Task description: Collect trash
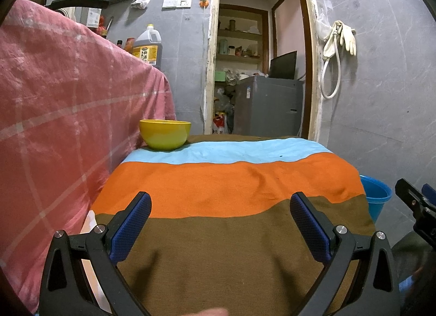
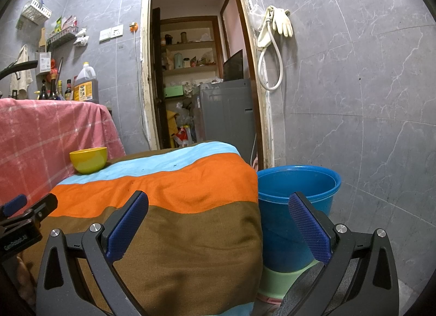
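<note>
Grey marbled tiles line the walls around an open doorway [image 2: 201, 70], and before me lies a table under a striped cloth [image 1: 231, 185] of brown, orange and pale blue bands. At its far left corner, on the blue band, a yellow bowl [image 1: 165, 134] stands upright with its mouth up, close to a pink checked cloth [image 1: 62, 103]. Just beside the table's right edge a blue bucket [image 2: 298, 198] stands upright on a green base, mouth up. I hold my left gripper [image 1: 220, 223] over the brown band, jaws spread wide with nothing between them. My right gripper [image 2: 218, 223] is equally wide and bare, straddling the table corner and bucket. "GenRobot.AI" reads on my left gripper's body in the right view.
</note>
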`<move>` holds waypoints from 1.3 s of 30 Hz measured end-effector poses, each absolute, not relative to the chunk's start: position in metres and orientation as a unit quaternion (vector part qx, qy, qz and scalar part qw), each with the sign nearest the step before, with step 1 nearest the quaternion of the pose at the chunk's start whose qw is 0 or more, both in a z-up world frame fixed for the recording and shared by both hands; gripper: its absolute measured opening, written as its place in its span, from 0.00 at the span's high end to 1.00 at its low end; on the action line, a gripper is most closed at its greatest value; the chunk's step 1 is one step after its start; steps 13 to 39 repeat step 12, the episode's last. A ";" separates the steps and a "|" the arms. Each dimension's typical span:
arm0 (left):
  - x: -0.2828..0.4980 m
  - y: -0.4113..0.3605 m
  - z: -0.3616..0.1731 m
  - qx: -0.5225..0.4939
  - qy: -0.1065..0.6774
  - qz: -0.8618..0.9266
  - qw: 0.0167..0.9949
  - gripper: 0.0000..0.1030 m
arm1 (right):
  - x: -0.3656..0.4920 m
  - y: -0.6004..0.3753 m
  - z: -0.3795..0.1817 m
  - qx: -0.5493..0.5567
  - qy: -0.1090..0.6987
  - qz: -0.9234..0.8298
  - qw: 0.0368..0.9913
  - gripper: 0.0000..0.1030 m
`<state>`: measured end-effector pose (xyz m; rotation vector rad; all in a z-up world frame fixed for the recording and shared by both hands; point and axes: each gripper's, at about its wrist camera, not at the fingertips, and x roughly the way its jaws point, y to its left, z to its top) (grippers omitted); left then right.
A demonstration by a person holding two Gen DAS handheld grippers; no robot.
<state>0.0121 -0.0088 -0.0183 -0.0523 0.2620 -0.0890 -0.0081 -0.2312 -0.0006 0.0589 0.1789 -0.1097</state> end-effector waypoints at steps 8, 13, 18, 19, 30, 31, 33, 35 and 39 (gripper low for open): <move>0.011 -0.011 -0.019 -0.024 0.131 -0.045 0.990 0.03 | -0.008 -0.231 0.000 0.030 0.090 -0.055 0.994 0.00; 0.012 -0.010 -0.019 -0.024 0.132 -0.045 0.990 0.03 | -0.008 -0.231 0.001 0.030 0.090 -0.055 0.994 0.00; 0.012 -0.010 -0.019 -0.024 0.132 -0.045 0.990 0.03 | -0.008 -0.231 0.001 0.030 0.090 -0.055 0.994 0.00; 0.012 -0.010 -0.019 -0.024 0.132 -0.045 0.990 0.03 | -0.008 -0.231 0.001 0.030 0.090 -0.055 0.994 0.00; 0.012 -0.010 -0.019 -0.024 0.132 -0.045 0.990 0.03 | -0.008 -0.231 0.001 0.030 0.090 -0.055 0.994 0.00; 0.012 -0.010 -0.019 -0.024 0.132 -0.045 0.990 0.03 | -0.008 -0.231 0.001 0.030 0.090 -0.055 0.994 0.00; 0.012 -0.010 -0.019 -0.024 0.132 -0.045 0.990 0.03 | -0.008 -0.231 0.001 0.030 0.090 -0.055 0.994 0.00; 0.012 -0.010 -0.019 -0.024 0.132 -0.045 0.990 0.03 | -0.008 -0.231 0.001 0.030 0.090 -0.055 0.994 0.00; 0.012 -0.010 -0.019 -0.024 0.132 -0.045 0.990 0.03 | -0.008 -0.231 0.001 0.030 0.090 -0.055 0.994 0.00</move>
